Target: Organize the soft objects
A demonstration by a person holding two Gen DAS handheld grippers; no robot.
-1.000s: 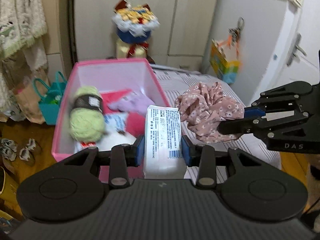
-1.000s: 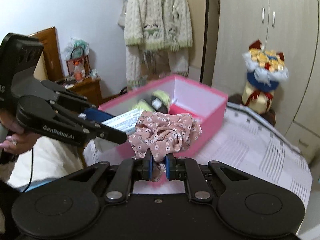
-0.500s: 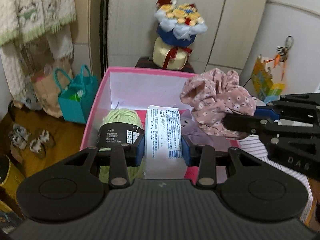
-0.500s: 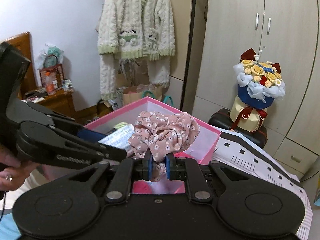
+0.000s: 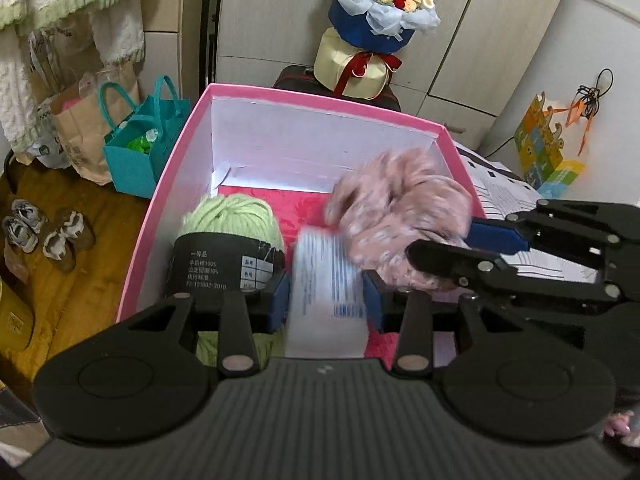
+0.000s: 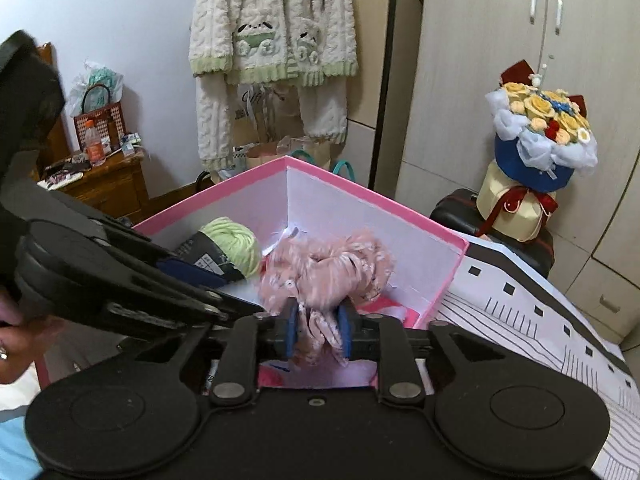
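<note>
Both your grippers have just been opening over the pink box [image 5: 168, 184]: the right gripper [image 6: 318, 330] loosens on the floral scrunchie [image 6: 332, 268], the left gripper [image 5: 325, 300] frees the blurred tissue pack [image 5: 326, 280], so both drops look underway.

Pink box [image 5: 168, 184] is open-topped, so entry is from above. Far half of the box floor, by the back wall, is bare: free room. Near-left corner is blocked by green yarn ball [image 5: 230, 220], close to the left wall. Centre & right side are crowded: white packet [image 5: 326, 280] and floral scrunchie [image 5: 396, 216] sit side by side w/ both grippers over them. Beyond the back wall, a bouquet [image 5: 376, 12] stands tall. Left of the box, a teal bag [image 5: 140, 148] flanks the wall.
</note>
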